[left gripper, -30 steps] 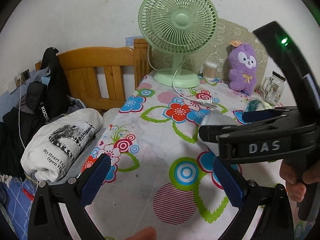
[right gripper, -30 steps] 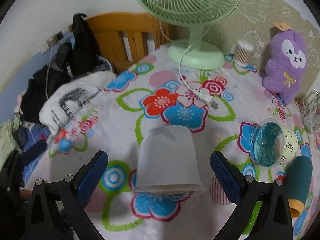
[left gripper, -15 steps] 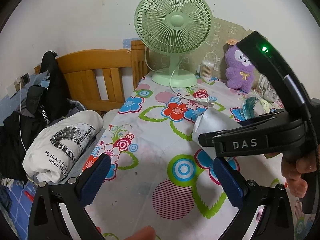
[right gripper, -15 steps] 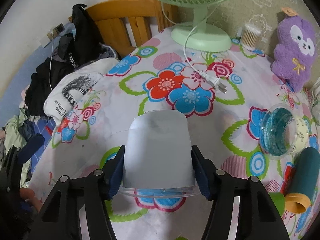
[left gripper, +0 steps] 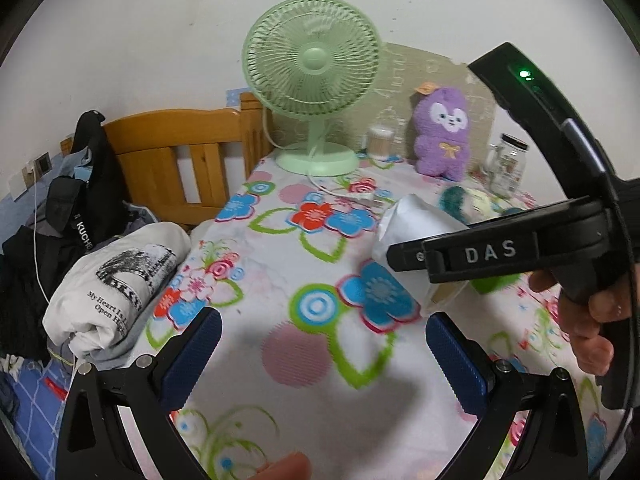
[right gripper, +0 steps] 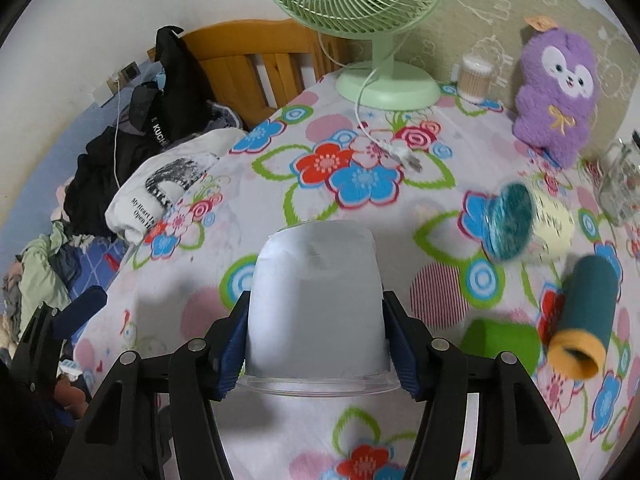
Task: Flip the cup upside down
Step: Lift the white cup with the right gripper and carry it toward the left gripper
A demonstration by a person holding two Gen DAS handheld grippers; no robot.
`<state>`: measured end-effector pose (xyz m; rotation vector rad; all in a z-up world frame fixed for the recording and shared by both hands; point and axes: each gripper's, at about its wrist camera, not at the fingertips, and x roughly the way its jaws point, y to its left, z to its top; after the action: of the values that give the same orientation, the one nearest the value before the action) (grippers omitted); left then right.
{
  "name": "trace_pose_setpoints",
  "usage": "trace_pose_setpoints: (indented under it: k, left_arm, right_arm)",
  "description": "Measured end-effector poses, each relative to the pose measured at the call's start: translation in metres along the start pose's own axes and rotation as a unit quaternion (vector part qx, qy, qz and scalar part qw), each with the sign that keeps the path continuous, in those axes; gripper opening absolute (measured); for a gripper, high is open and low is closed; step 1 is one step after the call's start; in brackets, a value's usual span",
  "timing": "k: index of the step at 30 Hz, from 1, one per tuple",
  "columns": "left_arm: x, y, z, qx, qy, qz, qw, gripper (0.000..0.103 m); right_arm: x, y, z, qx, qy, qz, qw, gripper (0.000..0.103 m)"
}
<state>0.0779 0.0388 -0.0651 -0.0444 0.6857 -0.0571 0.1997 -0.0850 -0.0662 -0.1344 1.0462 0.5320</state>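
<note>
The cup (right gripper: 316, 300) is a clear plastic cup with white paper lining. It is lifted off the floral tablecloth (right gripper: 360, 184) and lies tilted, base pointing away from me, rim toward the camera. My right gripper (right gripper: 316, 328) is shut on its sides near the rim. In the left wrist view the cup (left gripper: 412, 232) shows held in the right gripper (left gripper: 472, 256) above the table at right. My left gripper (left gripper: 320, 352) is open and empty, hovering over the tablecloth (left gripper: 304, 280) near the front.
A green fan (right gripper: 360, 0), cotton-swab jar (right gripper: 474, 76), purple plush (right gripper: 556, 92) and glass jar (right gripper: 620, 188) stand at the back. A tipped teal-lined cup (right gripper: 516, 216), a teal roll (right gripper: 588, 316) and a green object (right gripper: 500, 340) lie right. Clothes (left gripper: 120, 280) and a wooden bed frame (left gripper: 180, 148) are left.
My right gripper closed on the cup, which stood base up on the table, and lifted and tilted it. My left gripper stayed open and drew back a little.
</note>
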Motion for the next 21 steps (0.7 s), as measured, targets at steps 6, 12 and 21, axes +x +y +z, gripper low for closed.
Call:
trace_pose_setpoints:
  k: [6,12,21]
  left_arm:
    - [-0.014,-0.022,-0.019,0.011,0.014,-0.029,0.9994,0.103]
    - [-0.028,-0.034,-0.046,0.006,0.030,-0.056,0.9979,0.103]
    - [-0.032,-0.047,-0.081,0.003,0.066,-0.075,0.9950,0.103]
  right_arm:
    - [-0.015,-0.001,-0.032,-0.004,0.005,-0.002,1.000,0.064]
    - [-0.024,0.002,-0.073,-0.004,0.023,-0.030,0.999,0.064]
    - [-0.032,0.007,-0.118,0.008,0.031,-0.040,0.999,0.064]
